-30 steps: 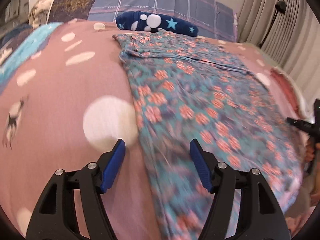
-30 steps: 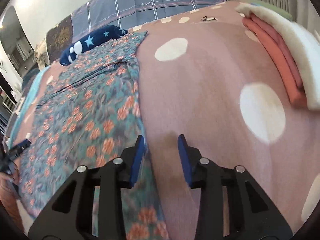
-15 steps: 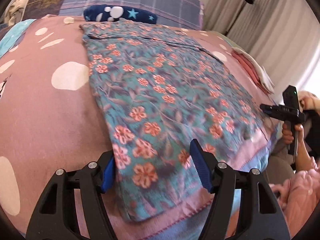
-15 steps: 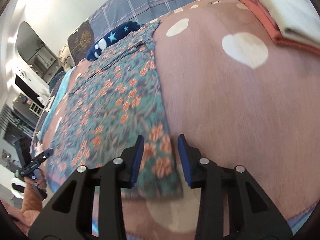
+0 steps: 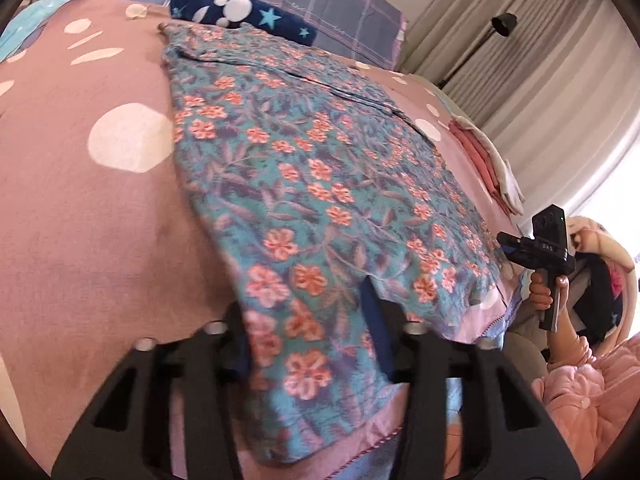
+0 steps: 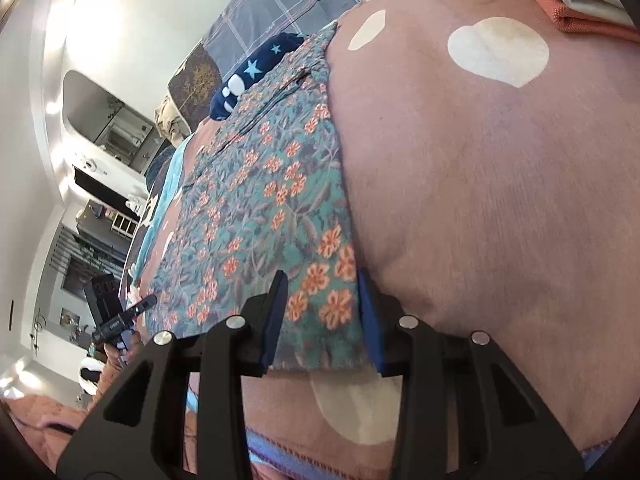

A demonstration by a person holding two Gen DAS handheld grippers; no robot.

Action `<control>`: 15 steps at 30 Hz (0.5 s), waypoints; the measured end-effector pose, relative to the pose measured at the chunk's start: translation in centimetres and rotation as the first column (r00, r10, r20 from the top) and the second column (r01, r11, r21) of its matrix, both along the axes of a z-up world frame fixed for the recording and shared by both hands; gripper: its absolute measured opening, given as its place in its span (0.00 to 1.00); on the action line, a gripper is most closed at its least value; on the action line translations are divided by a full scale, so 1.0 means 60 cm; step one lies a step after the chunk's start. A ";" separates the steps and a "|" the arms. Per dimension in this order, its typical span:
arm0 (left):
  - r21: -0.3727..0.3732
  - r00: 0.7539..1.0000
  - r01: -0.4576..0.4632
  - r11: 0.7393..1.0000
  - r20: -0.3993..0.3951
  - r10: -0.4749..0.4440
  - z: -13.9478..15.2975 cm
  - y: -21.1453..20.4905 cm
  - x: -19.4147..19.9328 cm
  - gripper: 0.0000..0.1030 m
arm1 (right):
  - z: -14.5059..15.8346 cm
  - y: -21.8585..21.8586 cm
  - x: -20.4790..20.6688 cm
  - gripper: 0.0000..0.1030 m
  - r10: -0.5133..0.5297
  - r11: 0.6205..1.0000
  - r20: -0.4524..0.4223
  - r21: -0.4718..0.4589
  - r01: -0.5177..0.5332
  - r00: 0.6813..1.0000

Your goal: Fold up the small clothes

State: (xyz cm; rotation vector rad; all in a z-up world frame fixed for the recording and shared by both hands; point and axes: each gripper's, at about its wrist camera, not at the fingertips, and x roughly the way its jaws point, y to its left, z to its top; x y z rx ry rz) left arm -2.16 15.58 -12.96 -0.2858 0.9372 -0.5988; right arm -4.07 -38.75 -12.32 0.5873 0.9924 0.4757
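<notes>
A teal cotton garment printed with orange flowers [image 5: 320,184] lies flat on a pink bedspread with white dots [image 5: 80,208], its long axis running from the lower frame up toward a navy star-patterned pillow [image 5: 240,12]. Folded coral and cream cloths [image 6: 576,4] sit upper right. The left gripper [image 5: 308,320] has just been closing, its jaws astride the near hem corner; contact is blurred. The right gripper [image 6: 322,300], half spread, straddles the other corner. Only the right view shows a mirror [image 6: 104,116].
</notes>
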 end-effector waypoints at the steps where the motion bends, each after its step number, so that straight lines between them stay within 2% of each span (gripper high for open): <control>1: -0.015 1.000 -0.002 1.000 -0.010 0.002 -0.002 0.002 0.006 0.26 | 0.000 0.000 0.001 0.36 0.004 1.000 0.001 0.001 -0.004 1.000; 3: -0.039 0.999 -0.016 0.999 -0.034 0.015 -0.009 0.001 0.021 0.19 | -0.002 0.000 0.010 0.41 0.015 0.999 -0.006 0.033 -0.015 1.000; 6: -0.040 1.000 -0.018 0.999 -0.024 0.017 -0.009 -0.008 0.028 0.18 | 0.002 0.014 0.030 0.47 0.036 0.999 -0.003 0.024 -0.036 0.999; 7: -0.020 1.000 -0.021 1.000 -0.012 0.021 -0.006 -0.014 0.026 0.15 | 0.004 0.021 0.037 0.48 0.048 0.999 0.004 0.003 -0.048 0.999; 8: -0.004 1.000 -0.024 1.000 -0.005 0.024 -0.004 -0.015 0.023 0.03 | 0.006 0.028 0.042 0.48 0.054 0.998 0.006 -0.013 -0.054 0.999; 11: 0.013 0.999 -0.035 0.999 0.018 0.035 0.010 -0.016 0.006 0.02 | 0.011 0.037 0.046 0.46 0.050 0.997 0.004 -0.050 -0.050 0.999; 12: 0.016 0.998 -0.042 0.999 0.038 0.042 0.020 -0.015 0.001 0.02 | 0.012 0.036 0.042 0.32 0.040 0.997 -0.001 -0.068 -0.040 0.999; 13: 0.014 0.996 -0.054 0.998 0.072 0.053 0.037 -0.013 -0.005 0.02 | 0.011 0.034 0.036 0.12 0.040 0.997 -0.021 -0.060 -0.041 0.999; 14: 0.003 0.994 -0.061 0.998 0.096 0.060 0.050 -0.010 -0.008 0.02 | 0.008 0.030 0.031 0.05 0.039 0.999 -0.035 -0.027 -0.040 0.999; 15: -0.018 0.988 -0.070 0.997 0.139 0.071 0.074 -0.006 -0.011 0.02 | 0.007 0.024 0.026 0.03 0.027 1.000 -0.039 0.006 -0.027 0.999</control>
